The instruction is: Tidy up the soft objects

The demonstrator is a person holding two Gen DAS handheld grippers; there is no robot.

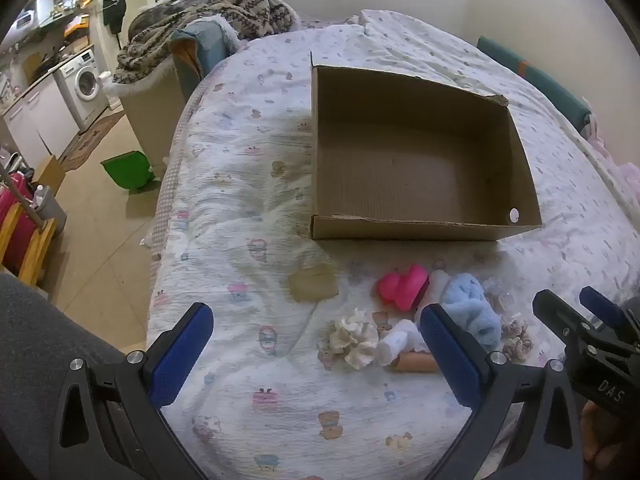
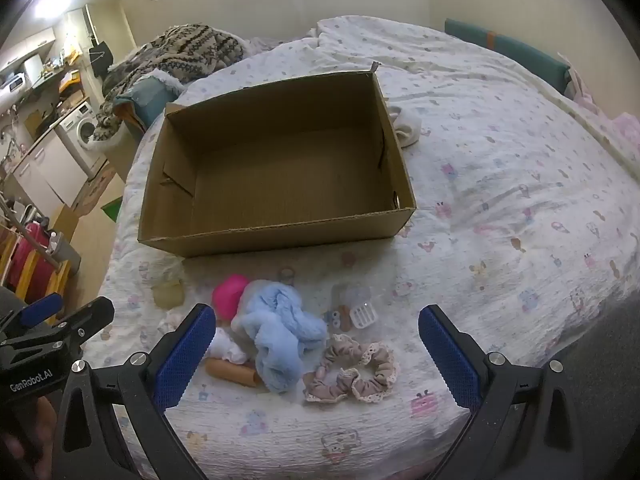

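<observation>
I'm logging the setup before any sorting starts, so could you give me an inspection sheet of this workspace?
Surface: bed with a printed quilt, rumpled.
Job's things: open cardboard box, nothing in it; in front of it a loose pile: blue fluffy cloth, pink soft item, beige lace scrunchies, cream scrunchie, small white roll.
Clutter: brown tube, small white plastic piece, white cloth beside the box.
Grippers: left gripper and right gripper both open, holding nothing, above the pile.
Cables: nothing seen.
Surroundings: patterned blanket, washing machine, green bin on the floor.
</observation>
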